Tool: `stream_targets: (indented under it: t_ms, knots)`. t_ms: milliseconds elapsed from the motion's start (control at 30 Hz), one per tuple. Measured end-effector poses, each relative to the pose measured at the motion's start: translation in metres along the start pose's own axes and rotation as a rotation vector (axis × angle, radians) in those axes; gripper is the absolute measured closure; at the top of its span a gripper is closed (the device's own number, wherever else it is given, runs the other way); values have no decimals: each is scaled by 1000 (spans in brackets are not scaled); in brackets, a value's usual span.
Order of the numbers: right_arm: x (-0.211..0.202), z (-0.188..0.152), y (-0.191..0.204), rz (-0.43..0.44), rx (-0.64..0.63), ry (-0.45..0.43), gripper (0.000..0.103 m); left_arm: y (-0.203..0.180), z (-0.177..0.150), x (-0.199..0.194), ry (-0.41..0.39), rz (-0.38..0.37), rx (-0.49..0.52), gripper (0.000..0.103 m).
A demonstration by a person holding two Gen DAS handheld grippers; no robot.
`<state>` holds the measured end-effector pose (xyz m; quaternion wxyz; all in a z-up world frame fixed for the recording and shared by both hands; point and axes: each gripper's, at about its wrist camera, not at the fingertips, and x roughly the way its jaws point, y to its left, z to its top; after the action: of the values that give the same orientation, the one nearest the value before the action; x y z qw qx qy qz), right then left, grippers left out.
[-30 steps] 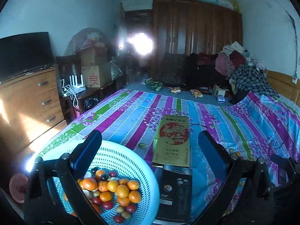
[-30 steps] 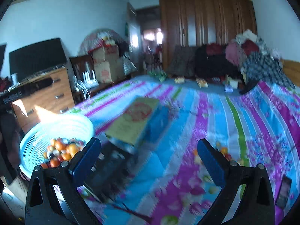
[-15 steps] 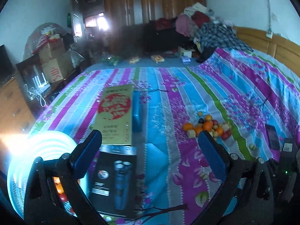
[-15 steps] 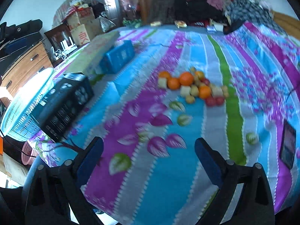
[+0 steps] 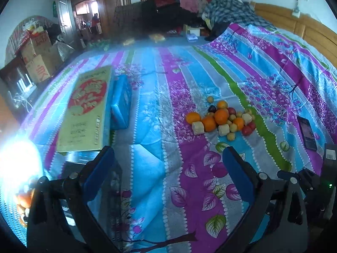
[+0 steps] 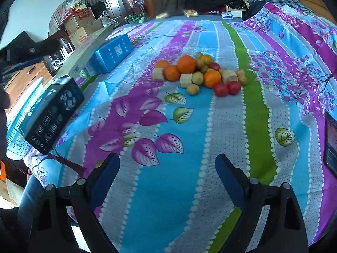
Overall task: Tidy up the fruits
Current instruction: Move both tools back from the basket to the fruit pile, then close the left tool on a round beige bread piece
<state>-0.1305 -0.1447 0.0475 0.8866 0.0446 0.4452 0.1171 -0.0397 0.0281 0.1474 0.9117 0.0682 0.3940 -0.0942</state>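
Observation:
A pile of fruit [image 5: 222, 119] lies on the striped bedspread: oranges, small red and yellow fruits and pale cubes. It also shows in the right wrist view [image 6: 198, 72]. My left gripper [image 5: 168, 162] is open and empty, above the bed, short of the pile. My right gripper [image 6: 167, 168] is open and empty, above the bed in front of the pile. A white mesh basket [image 5: 12, 181] holding fruit sits at the far left edge, washed out by glare.
A gold box [image 5: 86, 109], a blue box [image 5: 121, 103] and a black box [image 6: 51, 113] lie on the bed's left side. A phone [image 5: 307, 132] lies at the right. Clothes are piled at the far end. A dresser and cartons stand left.
Both grippers have swung right, away from the basket and toward the fruit pile, and tilted down toward the bed. The pile is now nearer in both views.

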Motion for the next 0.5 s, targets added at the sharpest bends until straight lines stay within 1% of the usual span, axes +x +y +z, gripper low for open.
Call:
stream_targets:
  t_ms: [33,67,133,167,200,233,300,333,400,500]
  knots:
    - [1,-1,-3,0,0,0,12,-3,0,8,13,-14,0,1]
    - [2,-1,-6,0,4,-3,12,-4,-3,21,37,-46,-2,1]
    - [4,-3,-14,0,19,-7,14,-6,-7,39,66,-82,-6,6]
    - [6,-3,-18,2,30,-7,16,-8,-8,50,86,-111,-10,13]
    - [7,-3,-22,5,39,-6,22,-11,-10,60,105,-141,-14,18]
    - [9,-3,-27,11,52,-1,28,-12,-10,66,116,-159,-15,20]
    - [11,-2,-35,21,73,2,32,-18,-11,83,142,-200,-22,34]
    - [12,-1,-39,23,81,0,32,-22,-11,92,162,-233,-21,39]
    - [13,1,-48,18,95,-8,33,-30,-9,107,178,-256,-14,53]
    - [17,3,-59,10,112,-8,33,-28,-5,126,192,-266,-56,58]
